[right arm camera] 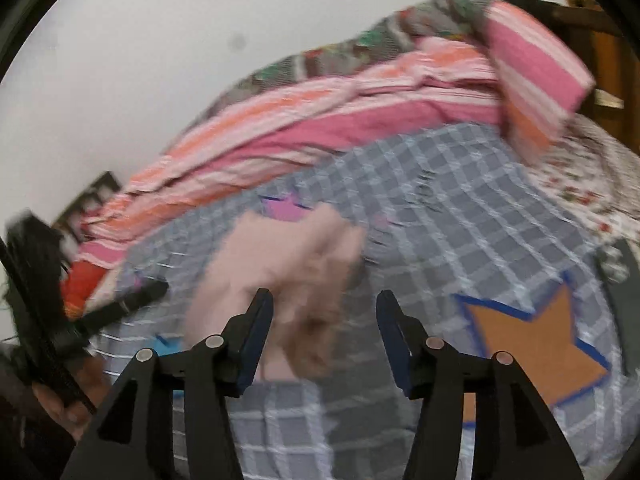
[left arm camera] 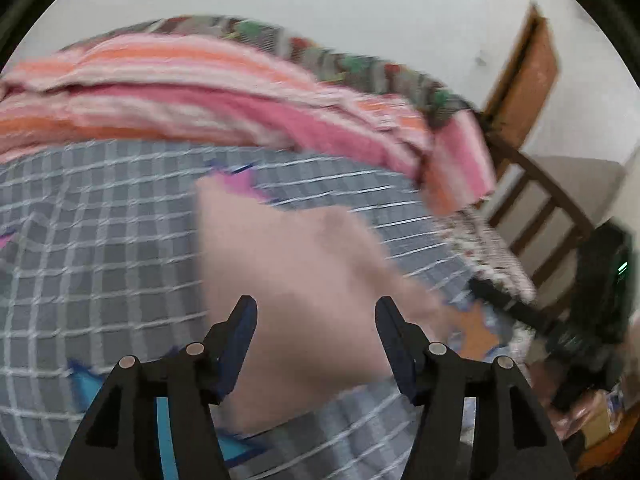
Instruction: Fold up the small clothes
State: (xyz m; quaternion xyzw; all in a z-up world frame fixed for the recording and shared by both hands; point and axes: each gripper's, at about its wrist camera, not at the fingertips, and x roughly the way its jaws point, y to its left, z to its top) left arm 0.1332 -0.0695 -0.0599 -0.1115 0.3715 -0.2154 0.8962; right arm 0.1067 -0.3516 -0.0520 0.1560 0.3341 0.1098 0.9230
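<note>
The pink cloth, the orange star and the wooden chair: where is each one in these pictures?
pink cloth (left arm camera: pixel 288 272): left wrist view, middle of the fabric.
orange star (right arm camera: pixel 536 340): right wrist view, centre of the star patch.
wooden chair (left arm camera: pixel 528 72): left wrist view, back panel.

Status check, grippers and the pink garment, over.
Left gripper open, right gripper open, neither gripping. Pink garment loose on checked blanket. Frames blurred.

Striped bedding heap (left arm camera: pixel 240 92) blocks far side (checked blanket (left arm camera: pixel 100 240) open).

pink garment (left arm camera: pixel 296 280) smeared by motion blur, folds unreadable — wooden chair (left arm camera: pixel 528 128) blurred too
</note>
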